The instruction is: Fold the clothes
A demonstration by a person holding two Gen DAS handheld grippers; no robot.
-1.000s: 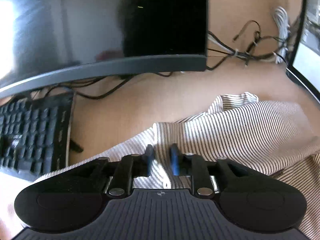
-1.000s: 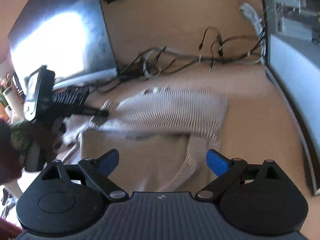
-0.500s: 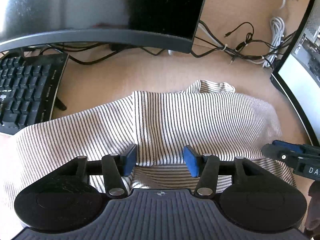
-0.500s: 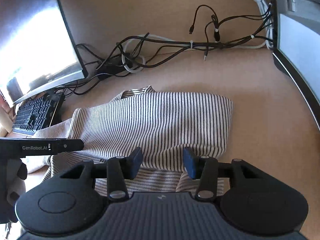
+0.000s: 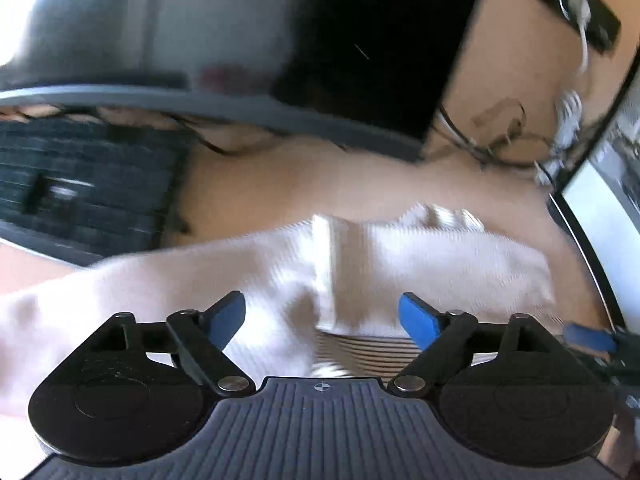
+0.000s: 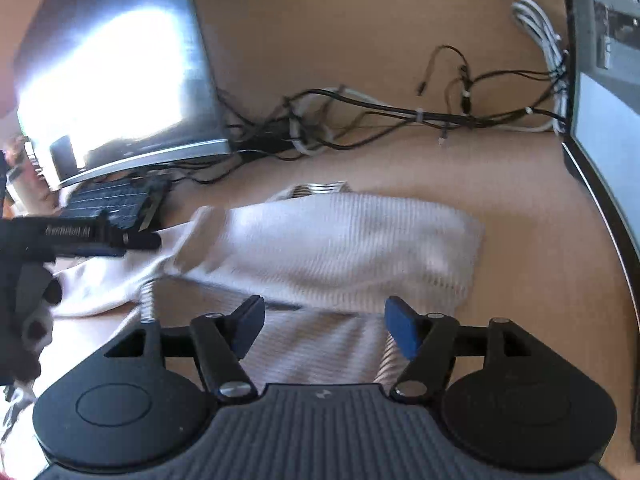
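Observation:
A white, thin-striped garment (image 5: 420, 264) lies partly folded on the tan desk, its upper part doubled over toward me; it also shows in the right wrist view (image 6: 340, 256). My left gripper (image 5: 322, 316) is open and empty, just above the garment's near left part. My right gripper (image 6: 324, 324) is open and empty over the near edge of the fold. The left gripper's fingers (image 6: 132, 240) reach in from the left in the right wrist view. Both views are motion-blurred.
A dark monitor (image 5: 240, 40) stands behind the garment, a black keyboard (image 5: 80, 192) at its left. A tangle of cables (image 6: 400, 116) lies at the back of the desk (image 6: 360, 40). A second screen (image 6: 608, 152) borders the right side.
Both grippers have opened wider and drawn back from the garment. The left gripper, shut on the cloth a second ago, has let it go; the fold now lies on the desk.

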